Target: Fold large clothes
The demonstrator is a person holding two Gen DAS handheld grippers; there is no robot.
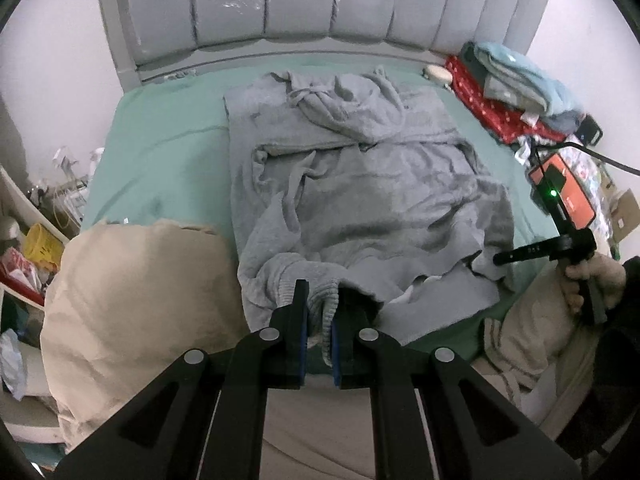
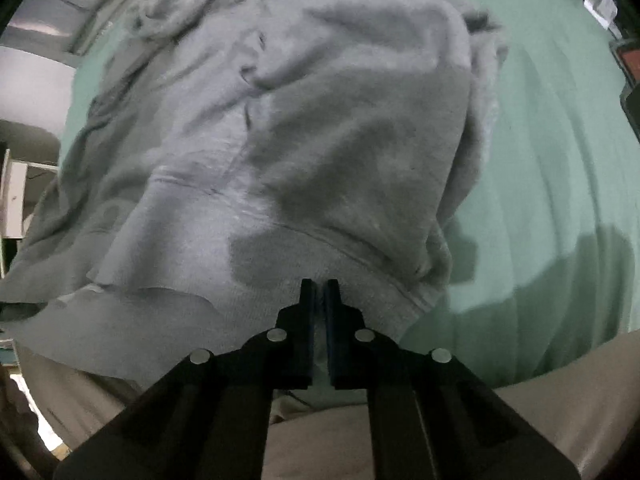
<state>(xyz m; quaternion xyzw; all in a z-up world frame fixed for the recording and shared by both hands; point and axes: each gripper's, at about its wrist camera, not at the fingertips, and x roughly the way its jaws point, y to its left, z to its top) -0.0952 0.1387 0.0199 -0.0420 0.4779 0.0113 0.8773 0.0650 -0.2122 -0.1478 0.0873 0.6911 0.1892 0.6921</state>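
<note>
A grey hoodie (image 1: 360, 184) is seen spread over the green sheet (image 1: 160, 160), filling the centre of the left wrist frame, hood end toward the top, hem toward the bottom. One sleeve is folded across the body; its ribbed cuff (image 1: 320, 300) lies at lower centre. The cuff is pinched by the left gripper (image 1: 319, 308), fingers pressed onto the fabric with only cloth between the blue pads.

In the right wrist frame the hoodie (image 2: 300, 140) takes up most of the upper and centre area, slightly blurred. Its hem band (image 2: 280, 304) runs across just above the right gripper (image 2: 319, 292). The fingers are pressed nearly together over the hem edge; a sliver of grey shows between them, so the hem is taken as nipped. The same gripper (image 1: 504, 257) is seen at the right edge of the left wrist frame, tip at the hoodie's lower right corner, held by a light-sleeved hand (image 1: 592, 280).

Green sheet (image 2: 540, 200) is seen right of the garment, shadowed at lower right. A beige pillow (image 1: 132, 300) sits at lower left, touching the hoodie's edge. A grey padded headboard (image 1: 320, 0) spans the top. Folded clothes (image 1: 516, 84), blue over red, are stacked at upper right, well apart from the hoodie. An orange-screened device (image 1: 568, 188) is seen at right. Cluttered shelves (image 1: 36, 248) are seen at the left edge.
</note>
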